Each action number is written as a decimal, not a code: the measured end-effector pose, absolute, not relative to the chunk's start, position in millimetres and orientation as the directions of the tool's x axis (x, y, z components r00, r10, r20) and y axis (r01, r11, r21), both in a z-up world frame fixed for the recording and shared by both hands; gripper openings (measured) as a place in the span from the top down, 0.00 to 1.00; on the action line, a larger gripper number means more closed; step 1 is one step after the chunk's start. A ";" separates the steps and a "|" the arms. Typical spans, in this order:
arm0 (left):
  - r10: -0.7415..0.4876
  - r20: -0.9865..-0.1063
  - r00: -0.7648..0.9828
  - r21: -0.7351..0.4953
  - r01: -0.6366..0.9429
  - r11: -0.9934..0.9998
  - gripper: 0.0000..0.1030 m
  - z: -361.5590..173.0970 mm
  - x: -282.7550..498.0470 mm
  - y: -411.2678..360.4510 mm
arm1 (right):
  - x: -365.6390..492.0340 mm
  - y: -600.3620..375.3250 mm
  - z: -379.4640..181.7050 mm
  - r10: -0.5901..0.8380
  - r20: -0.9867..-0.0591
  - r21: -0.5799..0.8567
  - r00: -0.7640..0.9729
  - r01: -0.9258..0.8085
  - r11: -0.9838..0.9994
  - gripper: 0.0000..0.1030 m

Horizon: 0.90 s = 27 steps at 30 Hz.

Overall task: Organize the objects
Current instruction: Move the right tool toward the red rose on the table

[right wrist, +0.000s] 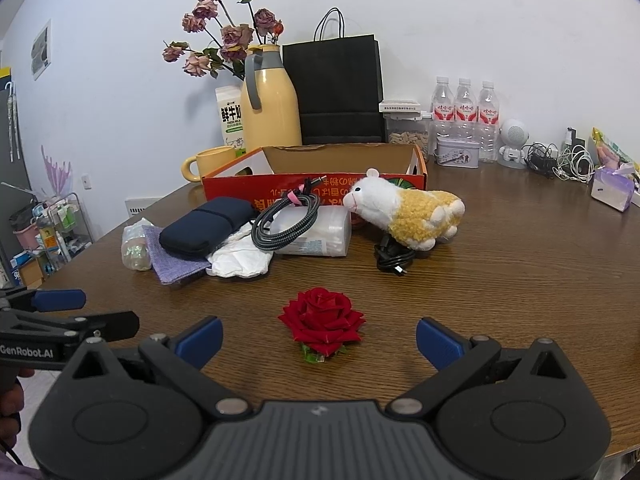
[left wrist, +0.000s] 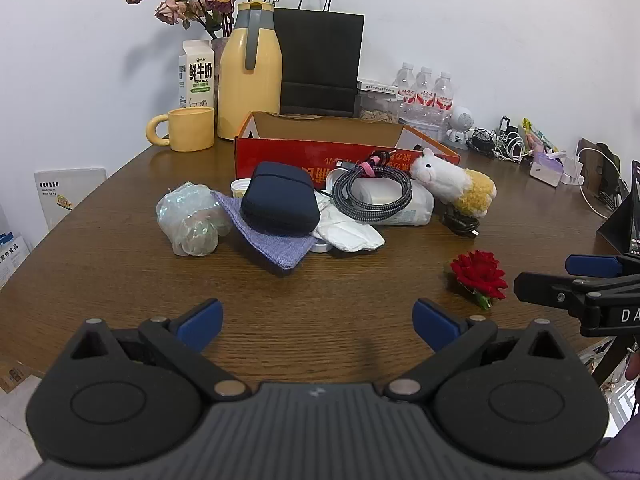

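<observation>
Right claw: jaws spread wide, nothing between the blue pads, angled down over the wooden table. Red rose head lies on the table directly ahead of it, centred on the gap and just beyond the fingertips, not touching either pad.

Left claw: jaws likewise fully apart, empty, angled down over bare table. In the left wrist view the rose sits off to the right, closer to the right claw, which enters at that frame's right edge.

Beyond the rose, a heap of objects mid-table. Left to right in the right wrist view: clear crinkled plastic bag; purple knitted cloth; dark navy zip case resting on the cloth; white crumpled fabric piece; coiled braided cable with pink tie, draped over a white soft pack; plush sheep, white and yellow, lying on its side over a black cord.

Behind the heap and touching it: open red-orange cardboard box, interior looks empty as far as visible.

Back row against the wall: yellow mug, milk carton, yellow thermos jug, dried roses, black paper bag, three water bottles.
</observation>
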<state>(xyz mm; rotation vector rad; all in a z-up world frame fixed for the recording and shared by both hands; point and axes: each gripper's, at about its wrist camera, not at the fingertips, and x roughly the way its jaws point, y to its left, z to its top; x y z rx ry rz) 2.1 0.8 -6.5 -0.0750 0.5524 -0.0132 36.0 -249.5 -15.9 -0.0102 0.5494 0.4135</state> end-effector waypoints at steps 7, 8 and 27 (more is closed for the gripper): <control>-0.032 -0.524 0.851 -0.075 -0.009 0.997 0.00 -6.7 2.0 0.4 | 35.8 -249.6 -16.0 0.379 -0.509 0.099 0.773 -0.384 0.918 0.00; -0.032 -0.525 0.851 -0.076 -0.009 0.997 0.00 -7.2 2.4 1.5 | 35.9 -249.6 -16.0 0.378 -0.509 0.099 0.773 -0.384 0.918 0.00; -0.035 -0.530 0.847 -0.087 -0.013 0.996 0.00 -11.3 2.5 5.6 | 36.3 -251.1 -17.3 0.377 -0.510 0.100 0.773 -0.382 0.919 0.00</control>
